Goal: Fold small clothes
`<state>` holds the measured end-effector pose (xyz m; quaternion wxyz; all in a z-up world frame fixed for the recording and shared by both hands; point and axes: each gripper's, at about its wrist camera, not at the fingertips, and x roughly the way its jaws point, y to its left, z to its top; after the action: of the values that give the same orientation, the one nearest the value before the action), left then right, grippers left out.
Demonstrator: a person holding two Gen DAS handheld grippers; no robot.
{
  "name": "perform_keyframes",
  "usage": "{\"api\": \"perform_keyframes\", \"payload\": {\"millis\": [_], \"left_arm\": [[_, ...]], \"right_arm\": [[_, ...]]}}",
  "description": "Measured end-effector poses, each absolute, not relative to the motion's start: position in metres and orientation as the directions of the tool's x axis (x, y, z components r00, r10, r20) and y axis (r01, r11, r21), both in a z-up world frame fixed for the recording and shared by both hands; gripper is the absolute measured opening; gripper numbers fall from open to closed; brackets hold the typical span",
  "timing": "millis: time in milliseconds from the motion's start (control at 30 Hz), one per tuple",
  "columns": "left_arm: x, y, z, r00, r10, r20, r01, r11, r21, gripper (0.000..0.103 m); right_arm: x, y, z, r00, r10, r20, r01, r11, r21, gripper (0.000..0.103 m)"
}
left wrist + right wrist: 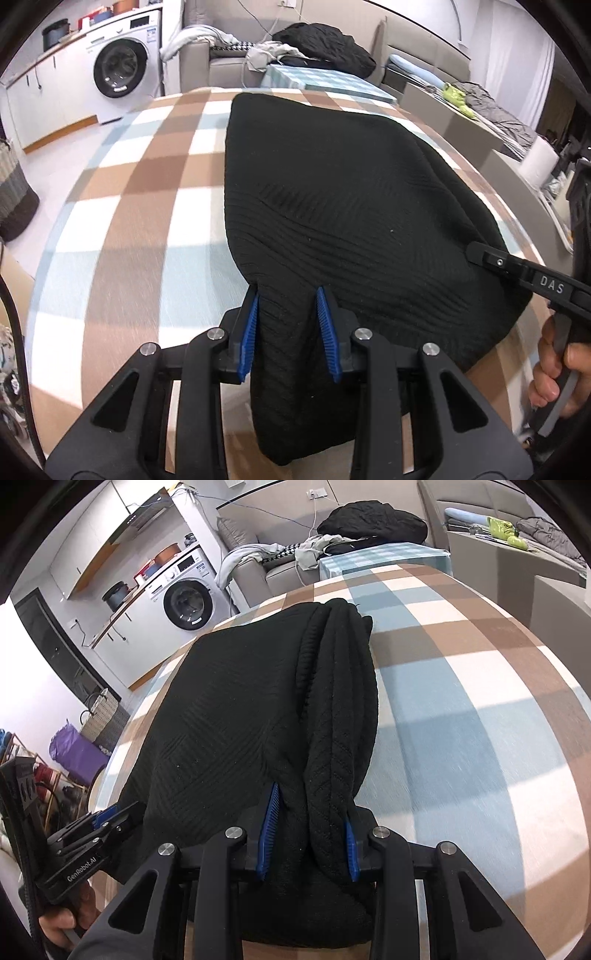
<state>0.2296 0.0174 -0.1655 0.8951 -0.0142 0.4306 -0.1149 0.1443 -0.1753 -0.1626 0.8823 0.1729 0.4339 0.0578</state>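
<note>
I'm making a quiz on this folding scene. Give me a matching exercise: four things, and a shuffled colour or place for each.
Things:
1. black knit garment
2. washing machine
3. left gripper
4. tablecloth

Descriptions:
A. checked brown, blue and white
B. white, under a counter in the background
C. spread on the table
D. shut on the garment's near edge

Pairs: 1-C, 2-B, 3-D, 4-A

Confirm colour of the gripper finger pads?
Blue, ribbed pads; clearest in the left wrist view, clamped on the black knit garment.
</note>
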Motion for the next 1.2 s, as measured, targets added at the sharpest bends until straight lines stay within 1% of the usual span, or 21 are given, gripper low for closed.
{"api": "perform_keyframes", "payload": {"millis": [433,667,767,800,833,867,900,933,967,1000,1033,1067,1100,1133,1167,1200], "left_arm": [[0.274,0.018,-0.167,0.642,-0.159,-0.75,0.141,0.986,-0.088,0.028],[0.283,0.021,-0.17,0.653,-0.156,-0.741,0.137,0.987,-0.087,0.028],[0.284,0.023,-0.17,0.654,-0.159,-0.74,0.137,0.986,-0.091,0.028],[0.283,0.024,-0.169,0.655,-0.16,-0.739,0.136,0.986,-0.093,0.028],[0.282,0.026,-0.168,0.655,-0.16,-0.739,0.132,0.987,-0.097,0.028],[0.281,0.027,-0.167,0.652,-0.16,-0.741,0.131,0.987,-0.097,0.029],[0.279,0.028,-0.165,0.648,-0.163,-0.744,0.136,0.986,-0.097,0.029],[0.276,0.029,-0.163,0.65,-0.164,-0.742,0.141,0.985,-0.095,0.033],[0.27,0.029,-0.159,0.661,-0.169,-0.732,0.15,0.984,-0.093,0.035],[0.264,0.03,-0.154,0.679,-0.177,-0.713,0.161,0.983,-0.091,0.041],[0.258,0.031,-0.15,0.692,-0.185,-0.698,0.171,0.981,-0.091,0.051],[0.251,0.032,-0.144,0.709,-0.193,-0.678,0.182,0.979,-0.09,0.057],[0.244,0.033,-0.139,0.727,-0.198,-0.657,0.188,0.978,-0.087,0.072],[0.236,0.034,-0.133,0.749,-0.199,-0.632,0.191,0.978,-0.082,0.085],[0.23,0.035,-0.129,0.767,-0.198,-0.61,0.193,0.978,-0.076,0.09],[0.223,0.035,-0.124,0.783,-0.199,-0.589,0.196,0.978,-0.07,0.099]], "right_arm": [[0.168,-0.161,-0.161,0.633,0.216,-0.743,0.066,0.942,0.33,0.031],[0.166,-0.16,-0.161,0.638,0.202,-0.743,0.062,0.948,0.311,0.032],[0.163,-0.162,-0.159,0.642,0.203,-0.74,0.058,0.949,0.311,0.036],[0.167,-0.162,-0.158,0.643,0.205,-0.738,0.057,0.948,0.313,0.043],[0.166,-0.162,-0.156,0.647,0.207,-0.733,0.054,0.948,0.315,0.047],[0.165,-0.163,-0.154,0.652,0.21,-0.729,0.047,0.948,0.315,0.048],[0.162,-0.164,-0.152,0.656,0.212,-0.724,0.038,0.949,0.312,0.053],[0.159,-0.165,-0.148,0.662,0.214,-0.719,0.026,0.951,0.308,0.062],[0.156,-0.165,-0.145,0.668,0.221,-0.711,0.014,0.951,0.309,0.066],[0.15,-0.165,-0.139,0.682,0.235,-0.693,-0.011,0.95,0.312,0.075],[0.145,-0.165,-0.134,0.692,0.248,-0.678,-0.036,0.95,0.311,0.084],[0.14,-0.164,-0.128,0.7,0.257,-0.666,-0.062,0.951,0.302,0.089],[0.137,-0.163,-0.125,0.703,0.262,-0.662,-0.079,0.953,0.294,0.095],[0.133,-0.161,-0.12,0.707,0.276,-0.651,-0.11,0.953,0.284,0.099],[0.127,-0.16,-0.115,0.717,0.289,-0.634,-0.145,0.952,0.271,0.101],[0.123,-0.159,-0.11,0.728,0.291,-0.621,-0.164,0.953,0.255,0.103]]}}
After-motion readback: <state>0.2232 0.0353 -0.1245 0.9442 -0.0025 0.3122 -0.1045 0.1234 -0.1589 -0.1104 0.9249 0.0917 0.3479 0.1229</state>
